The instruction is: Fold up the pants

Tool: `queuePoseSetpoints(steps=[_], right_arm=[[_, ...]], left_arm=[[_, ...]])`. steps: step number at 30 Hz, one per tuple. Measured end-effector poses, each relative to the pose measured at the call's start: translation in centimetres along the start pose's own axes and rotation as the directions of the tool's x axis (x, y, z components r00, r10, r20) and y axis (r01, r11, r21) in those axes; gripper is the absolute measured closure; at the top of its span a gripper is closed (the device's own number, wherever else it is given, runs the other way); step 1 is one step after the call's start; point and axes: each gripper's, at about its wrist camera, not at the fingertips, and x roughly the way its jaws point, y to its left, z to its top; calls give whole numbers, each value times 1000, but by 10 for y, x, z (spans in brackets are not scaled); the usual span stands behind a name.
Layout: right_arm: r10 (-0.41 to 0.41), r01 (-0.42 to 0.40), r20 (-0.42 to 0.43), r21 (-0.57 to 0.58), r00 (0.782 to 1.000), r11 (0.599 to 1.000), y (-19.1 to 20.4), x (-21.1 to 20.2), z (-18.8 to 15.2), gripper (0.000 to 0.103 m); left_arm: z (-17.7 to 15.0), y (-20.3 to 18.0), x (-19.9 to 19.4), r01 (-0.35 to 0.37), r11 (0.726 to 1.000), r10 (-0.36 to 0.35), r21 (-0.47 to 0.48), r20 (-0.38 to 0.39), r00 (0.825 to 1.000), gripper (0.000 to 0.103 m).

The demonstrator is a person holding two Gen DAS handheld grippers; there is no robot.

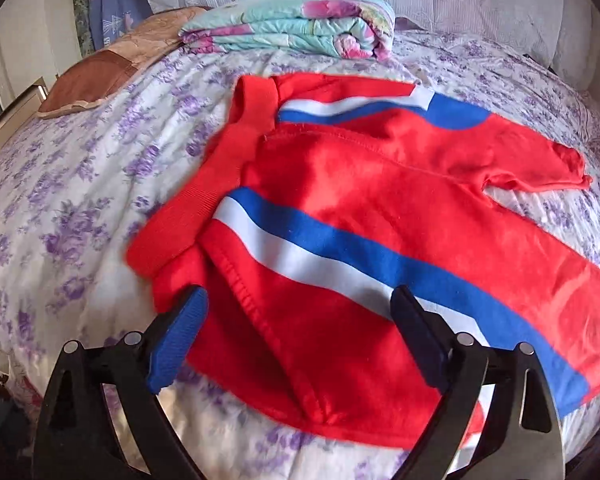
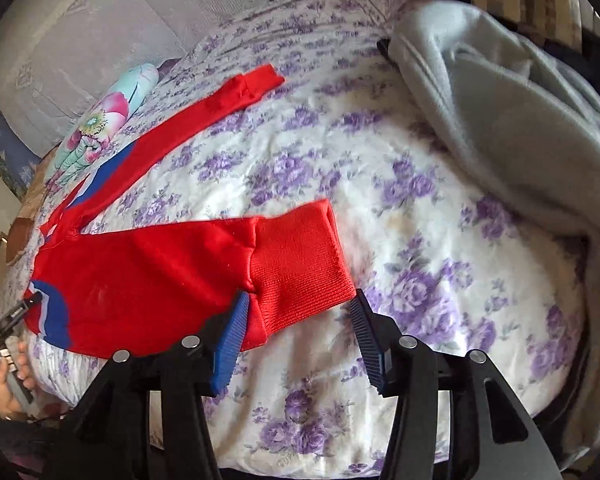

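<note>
Red pants [image 1: 380, 208] with blue and white side stripes lie spread on a purple-flowered bedspread [image 1: 80, 208]. The ribbed waistband [image 1: 204, 192] is at the left and the legs run off to the right. My left gripper [image 1: 298, 300] hovers wide open over the hip part near the front edge, and neither pad presses the cloth. In the right wrist view the near leg ends in a ribbed cuff [image 2: 300, 256]. My right gripper [image 2: 299, 299] stands open with the cuff's lower edge between its blue pads. The far leg's cuff [image 2: 256, 80] lies further back.
A folded floral quilt [image 1: 296, 28] and a brown pillow [image 1: 92, 84] sit at the head of the bed. A grey blanket [image 2: 500, 128] is heaped along the right side. A person's hand [image 2: 12, 376] shows at the left edge of the right wrist view.
</note>
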Motion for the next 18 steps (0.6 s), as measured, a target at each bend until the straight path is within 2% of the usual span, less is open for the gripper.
queuePoseSetpoints(steps=[2,3,4,5,6,7,8,9,10,11,12,13,14,15,16,17,18], right_arm=[[-142,148,101,-62,985,987,15,-15,3,46],[-233,247,150,-88,961,965,20,-19,6,44],[-275,293,172,-95,946,951,19,-20,9,41],[-312,329,173,-80,934,941,14,-19,12,41],[-291,304,168,-53,942,951,7,-19,14,41],[-228,237,171,-38,959,971,4,-22,15,41],[-95,102,182,-33,979,994,6,-26,15,41],[56,-47,180,-51,982,998,13,-27,14,41],[167,-157,153,-78,974,985,22,-25,14,40],[250,-239,81,-120,965,964,36,-12,12,39],[227,-224,8,-144,974,964,45,5,10,38],[157,-171,-101,-142,982,975,49,35,5,37],[132,-155,-189,-112,973,982,46,58,1,37],[143,-159,-138,-113,980,981,44,59,0,37],[124,-146,-144,-151,982,978,50,57,6,37],[138,-166,-158,-185,978,968,59,53,14,38],[179,-203,-119,-227,977,953,68,41,26,38]], left_arm=[[1,-8,-21,-51,998,47,34,106,993,13],[1,-13,-26,-68,996,59,61,141,988,12],[2,-15,-22,-79,993,68,82,137,988,9],[2,-15,-10,-103,990,94,95,95,991,9],[-1,-9,10,-99,992,98,84,7,995,9],[-4,-3,19,-59,997,61,47,-33,998,8],[-7,4,17,-28,1000,28,14,-10,1000,7],[-7,3,15,-32,999,33,33,-7,999,7],[-7,1,14,-41,998,41,46,1,999,7],[-8,1,14,-41,998,41,47,4,999,7],[-9,3,16,-33,999,33,39,3,999,6],[-9,5,17,-25,999,25,31,5,1000,5],[-9,3,18,-19,999,19,30,6,1000,5],[-8,4,15,-13,999,13,30,6,1000,6],[-8,6,10,-5,1000,5,27,8,1000,7],[-2,6,3,9,1000,-9,30,15,1000,7],[5,8,-8,24,999,-26,40,39,999,7]])
